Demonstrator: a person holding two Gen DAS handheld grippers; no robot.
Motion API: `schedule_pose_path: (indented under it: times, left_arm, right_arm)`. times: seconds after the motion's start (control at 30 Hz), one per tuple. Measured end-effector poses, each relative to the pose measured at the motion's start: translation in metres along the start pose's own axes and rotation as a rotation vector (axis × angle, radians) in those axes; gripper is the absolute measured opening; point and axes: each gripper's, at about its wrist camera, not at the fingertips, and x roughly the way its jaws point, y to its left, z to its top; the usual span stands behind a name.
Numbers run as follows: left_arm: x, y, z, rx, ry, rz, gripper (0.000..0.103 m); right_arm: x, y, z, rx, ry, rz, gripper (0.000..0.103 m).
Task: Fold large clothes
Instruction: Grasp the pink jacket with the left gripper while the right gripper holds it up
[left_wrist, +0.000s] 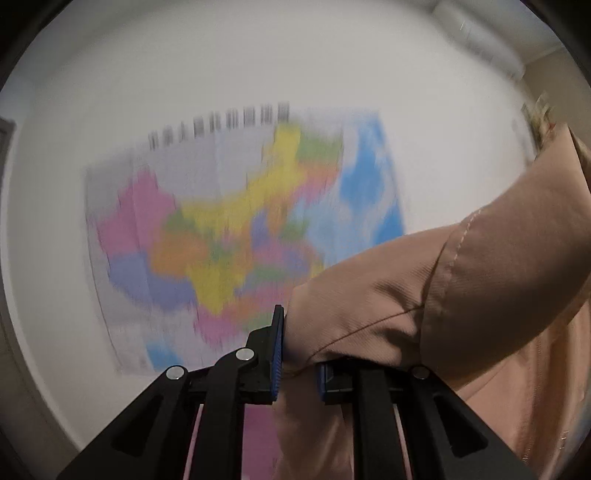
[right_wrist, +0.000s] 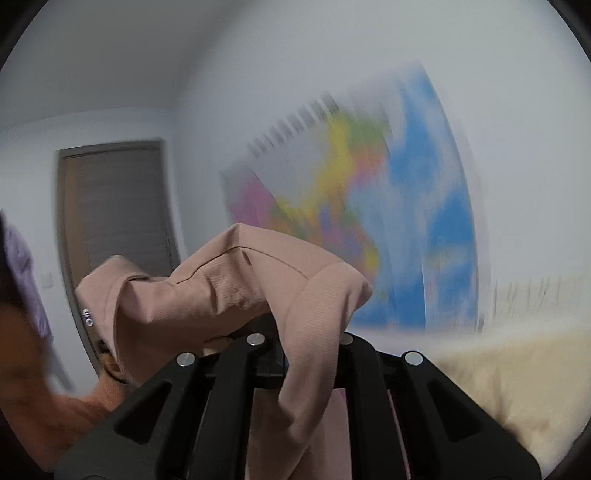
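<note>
Dusty-pink ribbed cloth, the garment (left_wrist: 461, 288), fills the lower right of the left wrist view and hangs in the air before a white wall, its far end cut off by the lens edge. The left gripper (left_wrist: 301, 365) has its blue-padded jaws drawn narrow on a bunched edge of that fabric, which bulges out above them and drapes down between the black arms. A stitched seam runs across the bulge, and a paler line of stitching crosses a fold higher up. In the right wrist view the same garment (right_wrist: 236, 291) is heaped over the right gripper (right_wrist: 295, 363), hiding the fingertips entirely; the jaws sit nearly together and seem to pinch the strip of cloth that falls between them, though the contact itself is covered. Behind, a coloured wall map (right_wrist: 369, 206) is smeared by blur and its lettering is unreadable. A brown door (right_wrist: 118, 214) stands to the left, and something cream-coloured (right_wrist: 517, 373) lies low on the right, too blurred to name.
</note>
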Motion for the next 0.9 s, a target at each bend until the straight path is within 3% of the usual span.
schedule_pose_path:
  times: [0.13, 0.27, 0.4, 0.53, 0.73, 0.77, 0.83, 0.87, 0.9]
  left_arm:
    - [0.105, 0.013, -0.067, -0.002, 0.261, 0.074, 0.013]
    - [0.211, 0.022, -0.151, -0.05, 0.547, 0.081, 0.013]
    - [0.282, 0.031, -0.217, -0.125, 0.738, 0.071, 0.013]
    - [0.305, 0.037, -0.223, -0.132, 0.766, 0.053, 0.014]
    - [0.338, 0.052, -0.208, -0.18, 0.792, 0.035, 0.017]
    - [0.349, 0.053, -0.21, -0.178, 0.818, 0.017, 0.02]
    - [0.364, 0.054, -0.217, -0.177, 0.872, 0.06, 0.038]
    - [0.365, 0.055, -0.221, -0.179, 0.881, 0.065, 0.038]
    - [0.362, 0.058, -0.222, -0.184, 0.872, 0.047, 0.04]
  right_arm:
    - [0.11, -0.084, -0.06, 0.173, 0.224, -0.047, 0.008]
    - [0.196, -0.154, -0.133, 0.27, 0.456, -0.173, 0.008]
    - [0.236, -0.205, -0.181, 0.377, 0.546, -0.251, 0.009]
    - [0.259, -0.215, -0.186, 0.344, 0.596, -0.289, 0.011]
    - [0.276, -0.242, -0.161, 0.45, 0.505, -0.287, 0.01]
    - [0.279, -0.247, -0.162, 0.463, 0.509, -0.304, 0.013]
    - [0.29, -0.251, -0.167, 0.471, 0.56, -0.33, 0.02]
    - [0.292, -0.25, -0.166, 0.454, 0.576, -0.345, 0.031]
    - [0.29, -0.246, -0.165, 0.432, 0.581, -0.361, 0.049]
